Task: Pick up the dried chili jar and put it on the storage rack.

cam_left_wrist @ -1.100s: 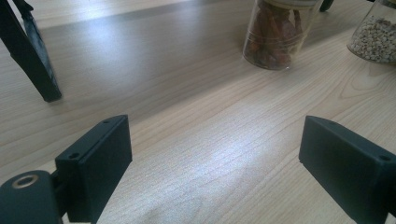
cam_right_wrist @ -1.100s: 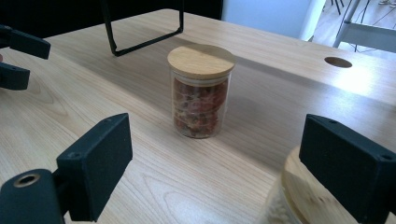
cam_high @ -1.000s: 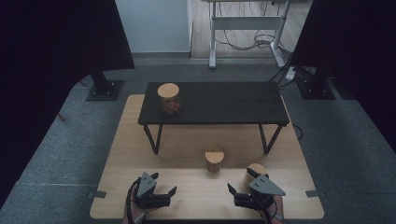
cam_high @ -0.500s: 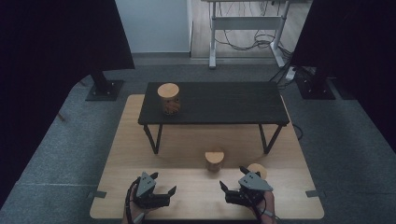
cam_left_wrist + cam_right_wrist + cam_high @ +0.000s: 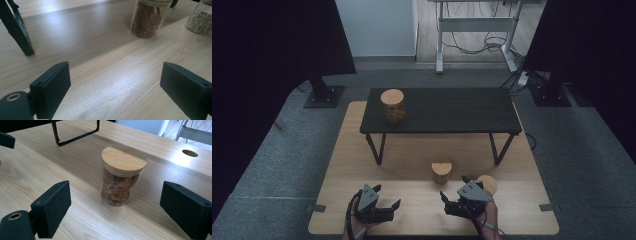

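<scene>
A glass jar of reddish pieces (image 5: 442,173) with a wooden lid stands on the wooden board in front of the low black table (image 5: 447,111). The same jar (image 5: 122,178) is upright just beyond my right gripper's (image 5: 115,207) wide-open jaws. In the high view my right gripper (image 5: 454,188) sits a little below and to the right of that jar. A second jar, holding pale grains (image 5: 201,21), stands beside the reddish jar (image 5: 147,20); its lid (image 5: 488,184) peeks out behind the right gripper. My left gripper (image 5: 387,198) rests open near the board's front edge, nothing between its jaws (image 5: 115,85).
A third lidded jar (image 5: 392,105) stands on the black table's left end. The table's black legs (image 5: 377,147) rise from the board (image 5: 362,150). There is a round hole in the board (image 5: 190,153). Dark curtains and a desk frame (image 5: 472,30) stand beyond.
My right gripper has moved left and turned toward the reddish jar, uncovering part of the grain jar's lid. The left gripper has barely shifted.
</scene>
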A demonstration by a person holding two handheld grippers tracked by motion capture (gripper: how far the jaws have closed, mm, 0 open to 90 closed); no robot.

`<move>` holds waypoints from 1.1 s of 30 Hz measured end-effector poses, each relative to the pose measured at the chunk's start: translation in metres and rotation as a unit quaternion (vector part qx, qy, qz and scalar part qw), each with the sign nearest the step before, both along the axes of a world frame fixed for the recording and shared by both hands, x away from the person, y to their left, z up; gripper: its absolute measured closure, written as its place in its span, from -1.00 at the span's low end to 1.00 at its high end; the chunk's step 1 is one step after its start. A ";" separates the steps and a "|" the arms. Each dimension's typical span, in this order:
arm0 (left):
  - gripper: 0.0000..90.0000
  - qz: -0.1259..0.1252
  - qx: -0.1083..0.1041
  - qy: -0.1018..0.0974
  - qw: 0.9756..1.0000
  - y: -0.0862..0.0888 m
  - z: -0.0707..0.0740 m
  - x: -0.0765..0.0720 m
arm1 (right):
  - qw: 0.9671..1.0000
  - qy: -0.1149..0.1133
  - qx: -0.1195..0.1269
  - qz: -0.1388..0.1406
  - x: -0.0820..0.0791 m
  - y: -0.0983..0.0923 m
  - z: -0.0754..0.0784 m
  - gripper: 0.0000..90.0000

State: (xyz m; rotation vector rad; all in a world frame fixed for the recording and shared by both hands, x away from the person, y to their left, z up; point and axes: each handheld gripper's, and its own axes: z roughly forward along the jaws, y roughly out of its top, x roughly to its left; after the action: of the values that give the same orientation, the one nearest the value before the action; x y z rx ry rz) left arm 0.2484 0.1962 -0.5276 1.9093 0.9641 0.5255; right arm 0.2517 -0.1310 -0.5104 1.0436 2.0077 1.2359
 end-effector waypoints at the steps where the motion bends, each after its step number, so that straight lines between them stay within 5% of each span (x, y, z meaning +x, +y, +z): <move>1: -0.80 0.000 0.000 0.000 1.000 0.000 0.000 0.000 | 1.000 0.001 0.001 0.000 0.001 0.001 0.000 -0.79; 33: -0.80 0.000 -0.002 -0.002 1.000 0.001 0.001 0.000 | 0.999 0.009 -0.015 -0.029 0.029 0.029 -0.002 -0.79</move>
State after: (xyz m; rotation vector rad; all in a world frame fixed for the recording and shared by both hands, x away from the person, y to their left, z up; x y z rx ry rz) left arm 0.2481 0.1975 -0.5264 1.9052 0.9621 0.5268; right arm 0.2804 -0.1017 -0.5123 1.0940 1.9886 1.1667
